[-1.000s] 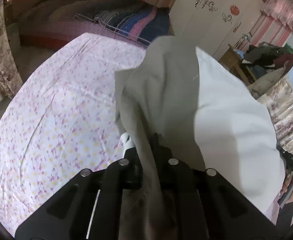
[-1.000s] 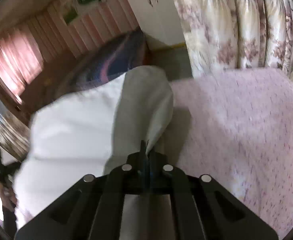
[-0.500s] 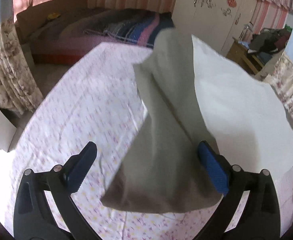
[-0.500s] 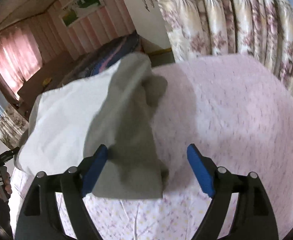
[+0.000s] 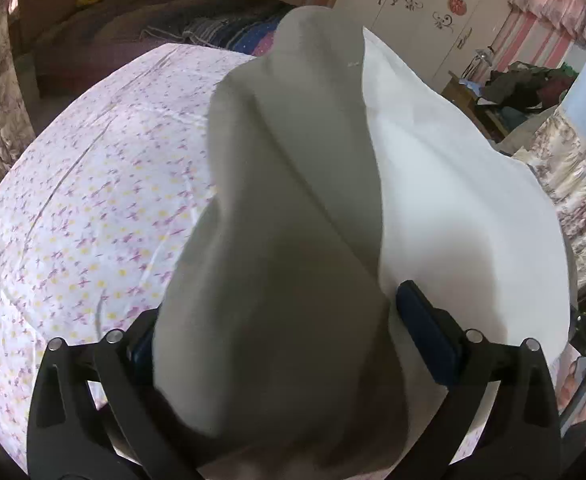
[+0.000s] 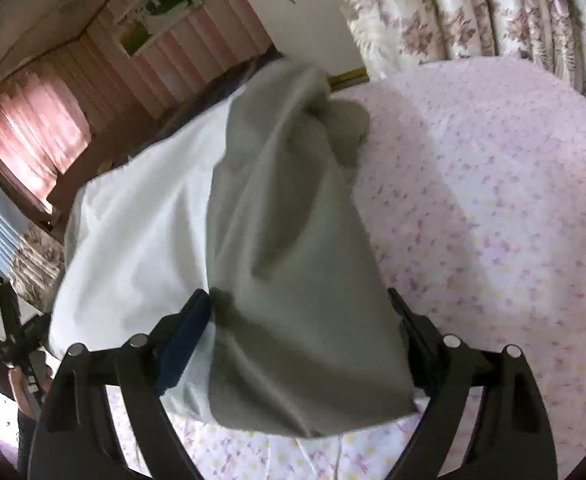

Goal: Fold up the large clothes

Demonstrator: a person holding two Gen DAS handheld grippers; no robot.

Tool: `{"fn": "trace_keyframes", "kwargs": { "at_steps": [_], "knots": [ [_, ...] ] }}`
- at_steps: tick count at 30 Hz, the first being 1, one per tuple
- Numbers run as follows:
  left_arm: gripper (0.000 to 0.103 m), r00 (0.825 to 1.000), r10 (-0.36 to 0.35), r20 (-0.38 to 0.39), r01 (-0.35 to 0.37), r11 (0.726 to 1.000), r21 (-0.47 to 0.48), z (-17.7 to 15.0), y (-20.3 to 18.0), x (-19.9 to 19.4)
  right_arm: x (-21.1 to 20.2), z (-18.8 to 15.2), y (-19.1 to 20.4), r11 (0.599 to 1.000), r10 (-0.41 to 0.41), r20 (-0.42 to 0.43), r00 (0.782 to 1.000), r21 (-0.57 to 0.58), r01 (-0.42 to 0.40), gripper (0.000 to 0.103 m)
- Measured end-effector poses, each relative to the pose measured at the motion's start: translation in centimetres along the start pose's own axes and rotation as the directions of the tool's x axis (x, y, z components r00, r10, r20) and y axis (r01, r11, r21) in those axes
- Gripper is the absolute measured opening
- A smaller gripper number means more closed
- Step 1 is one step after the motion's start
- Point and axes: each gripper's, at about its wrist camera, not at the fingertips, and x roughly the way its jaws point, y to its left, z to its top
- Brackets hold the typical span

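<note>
Both tools, clamped on the garment (image 5: 293, 220) a second ago, now stand spread wide with nothing gripped. The left tool (image 5: 281, 328) and right tool (image 6: 301, 328) each straddle a folded end of it, lying on the bed (image 5: 93, 200).

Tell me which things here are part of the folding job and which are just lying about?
Part of the job:
- white garment
- left gripper
- right gripper
- floral bedsheet underneath

Just lying about:
- striped blanket
- white wardrobe
- heap of clothes
- flowered curtain
</note>
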Motion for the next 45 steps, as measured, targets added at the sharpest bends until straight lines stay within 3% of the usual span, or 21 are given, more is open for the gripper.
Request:
{"fn": "trace_keyframes", "kwargs": {
  "at_steps": [1, 2, 3, 5, 7, 11, 14, 16, 19, 22, 23, 25, 27, 30, 33, 35, 37, 41, 43, 45],
  "knots": [
    [0.086, 1.0, -0.001, 0.0, 0.001, 1.0, 0.003, 0.0, -0.3, 0.0, 0.2, 0.0, 0.3, 1.0, -0.006, 0.003, 1.0, -0.022, 0.006, 0.074],
    [0.069, 1.0, -0.011, 0.002, 0.011, 1.0, 0.01, 0.1, -0.6, -0.1, 0.3, 0.0, 0.6, 1.0, 0.006, 0.003, 1.0, -0.029, -0.006, 0.055],
    [0.06, 0.999, -0.039, 0.005, 0.039, 0.999, 0.029, 0.2, -1.2, -0.4, 0.3, 0.2, 0.8, 0.999, 0.023, 0.008, 1.0, -0.031, -0.023, 0.035],
    [0.036, 0.998, -0.06, 0.019, 0.059, 0.997, 0.058, 0.3, -2.2, -1.2, -0.3, 0.8, 2.1, 0.995, 0.024, 0.023, 0.999, -0.093, -0.022, 0.027],
    [0.029, 0.998, -0.043, 0.046, 0.038, 0.995, 0.09, 1.0, -3.5, -2.4, -1.5, 1.4, 4.1, 0.982, -0.018, 0.074, 0.997, -0.188, 0.031, 0.024],
    [0.022, 0.993, -0.051, 0.106, 0.037, 0.991, 0.131, 2.3, -6.0, -6.0, -6.9, 3.3, 6.8, 0.954, 0.026, 0.212, 0.977, -0.298, 0.04, 0.02],
    [0.022, 0.986, -0.089, 0.143, 0.066, 0.985, 0.161, 1.5, -8.0, -9.8, -11.5, 3.4, 6.3, 0.956, 0.059, 0.285, 0.957, -0.293, 0.028, 0.019],
    [0.022, 0.985, -0.108, 0.136, 0.08, 0.978, 0.195, -1.1, -8.9, -12.0, -14.4, 2.2, 4.9, 0.962, 0.067, 0.306, 0.95, -0.271, 0.019, 0.019],
    [0.028, 0.988, -0.119, 0.101, 0.093, 0.968, 0.234, -5.9, -9.0, -13.1, -17.4, -0.6, 2.3, 0.963, 0.054, 0.286, 0.957, -0.267, 0.026, 0.019],
    [0.037, 0.992, -0.124, 0.005, 0.12, 0.967, 0.226, -11.0, -8.0, -11.5, -17.9, -4.2, -0.8, 0.965, 0.016, 0.163, 0.986, -0.262, 0.028, 0.026],
    [0.044, 0.996, -0.092, -0.018, 0.094, 0.969, 0.229, -12.9, -7.7, -10.3, -16.7, -5.6, -2.2, 0.96, -0.028, 0.078, 0.997, -0.276, 0.049, 0.032],
    [0.059, 0.997, -0.07, -0.015, 0.071, 0.975, 0.212, -14.5, -6.8, -9.5, -15.4, -7.1, -4.5, 0.963, -0.059, 0.007, 0.998, -0.263, 0.059, 0.042],
    [0.069, 0.998, -0.065, 0.002, 0.064, 0.982, 0.179, -14.5, -6.1, -9.8, -15.5, -7.3, -6.3, 0.977, -0.037, -0.011, 0.999, -0.21, 0.033, 0.058],
    [0.085, 0.993, 0.06, 0.101, -0.078, 0.98, 0.183, -14.5, -6.0, -12.3, -18.5, -6.6, -7.9, 0.993, -0.002, 0.07, 0.998, -0.12, 0.011, 0.06],
    [0.092, 0.96, 0.198, 0.196, -0.234, 0.955, 0.182, -14.4, -6.5, -15.6, -21.5, -6.1, -6.9, 0.991, 0.006, 0.196, 0.981, -0.134, 0.021, 0.06],
    [0.095, 0.955, 0.205, 0.213, -0.244, 0.954, 0.177, -13.8, -7.2, -16.9, -21.3, -6.1, -5.1, 0.983, -0.02, 0.224, 0.974, -0.175, 0.061, 0.06],
    [0.095, 0.962, 0.172, 0.212, -0.215, 0.957, 0.197, -13.6, -8.9, -17.2, -20.1, -6.3, -3.0, 0.97, -0.043, 0.223, 0.974, -0.224, 0.094, 0.06],
    [0.087, 0.981, 0.127, 0.144, -0.158, 0.959, 0.236, -14.4, -11.0, -14.3, -15.2, -7.5, 0.6, 0.92, -0.121, 0.145, 0.982, -0.355, 0.166, 0.053],
    [0.087, 0.975, 0.179, 0.134, -0.208, 0.948, 0.241, -14.6, -11.0, -12.4, -12.9, -7.9, 1.0, 0.883, -0.189, 0.113, 0.975, -0.414, 0.219, 0.052],
    [0.089, 0.975, 0.204, 0.086, -0.219, 0.949, 0.227, -14.0, -10.1, -10.0, -12.0, -8.4, 0.5, 0.887, -0.209, 0.075, 0.975, -0.405, 0.221, 0.043]
  ]
}}
